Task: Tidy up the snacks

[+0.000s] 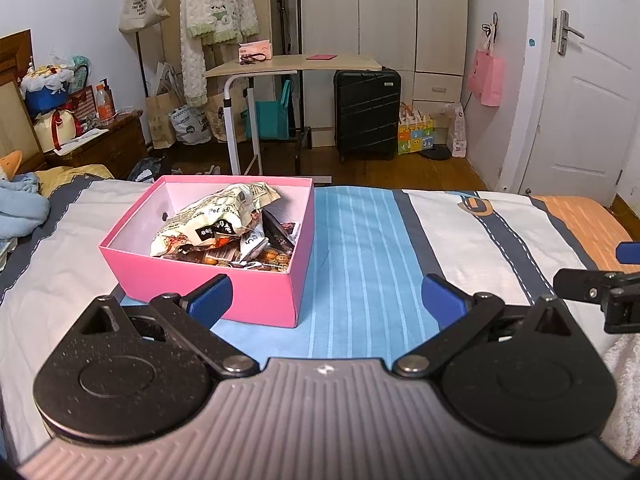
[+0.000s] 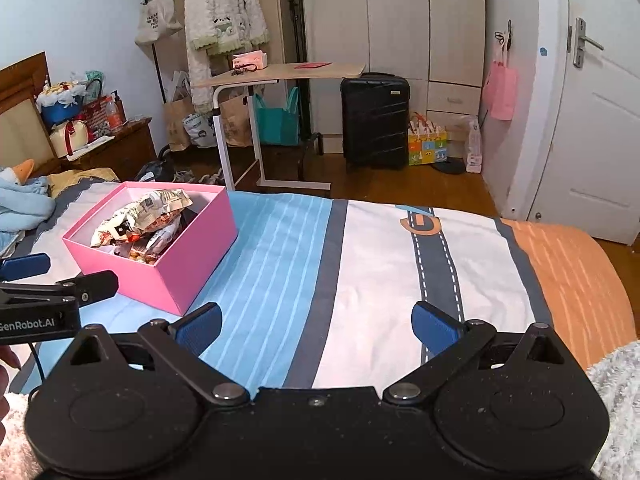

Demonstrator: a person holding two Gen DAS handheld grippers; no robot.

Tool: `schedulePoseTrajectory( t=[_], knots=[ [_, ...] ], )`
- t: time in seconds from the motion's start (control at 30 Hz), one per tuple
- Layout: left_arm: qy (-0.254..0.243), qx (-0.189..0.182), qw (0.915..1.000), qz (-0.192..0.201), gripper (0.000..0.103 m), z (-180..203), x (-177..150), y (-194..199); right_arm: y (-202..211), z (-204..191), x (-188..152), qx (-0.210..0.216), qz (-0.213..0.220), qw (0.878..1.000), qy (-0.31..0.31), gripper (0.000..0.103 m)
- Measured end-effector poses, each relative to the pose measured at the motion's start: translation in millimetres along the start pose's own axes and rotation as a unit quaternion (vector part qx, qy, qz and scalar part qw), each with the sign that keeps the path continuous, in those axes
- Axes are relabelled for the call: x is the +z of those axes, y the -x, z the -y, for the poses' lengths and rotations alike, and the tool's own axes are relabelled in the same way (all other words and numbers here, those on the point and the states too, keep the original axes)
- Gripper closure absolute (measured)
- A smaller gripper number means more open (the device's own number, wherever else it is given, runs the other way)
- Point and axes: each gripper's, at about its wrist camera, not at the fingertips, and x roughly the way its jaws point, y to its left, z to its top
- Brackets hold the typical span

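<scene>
A pink box (image 1: pixel 208 292) stands on the striped bedspread (image 1: pixel 360 264), filled with several snack packets (image 1: pixel 212 224), a crumpled cream one on top. My left gripper (image 1: pixel 326 298) is open and empty, just in front of the box's near right corner. My right gripper (image 2: pixel 316 326) is open and empty over the bedspread (image 2: pixel 360 264), to the right of the box (image 2: pixel 180 264). The snacks (image 2: pixel 140 220) also show in the right wrist view. Each gripper's fingers show at the edge of the other's view.
A rolling side table (image 1: pixel 296 66) and a black suitcase (image 1: pixel 368 114) stand on the wooden floor beyond the bed. A blue blanket (image 1: pixel 20 208) lies at the bed's left. A nightstand (image 1: pixel 100 140) with clutter is far left. A white door (image 1: pixel 592 80) is at right.
</scene>
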Motion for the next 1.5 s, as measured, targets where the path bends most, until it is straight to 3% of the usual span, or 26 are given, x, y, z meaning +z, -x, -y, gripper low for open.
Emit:
schedulePoseTrajectory(
  t=[0.23,0.53,1.03,1.5],
  knots=[
    [0.01,-0.004,0.9999,0.002,0.001,-4.4,-1.6,1.4,0.8,-5.1,-3.4,-0.014,0.011,1.0,0.005,0.001],
    [0.01,0.018,0.9997,-0.01,0.001,-6.1,-3.0,-6.8,1.0,-12.4,-5.3,-0.028,0.012,0.999,0.01,0.001],
    [-0.01,0.052,0.9986,0.002,0.001,-0.8,-6.5,-8.3,-1.7,-15.2,-9.7,-0.025,0.006,0.999,0.019,0.001],
    [-0.001,0.046,0.9989,0.01,0.001,-5.3,-10.6,-8.5,-3.5,-15.6,-11.6,-0.026,0.004,0.999,0.025,0.001]
  ],
)
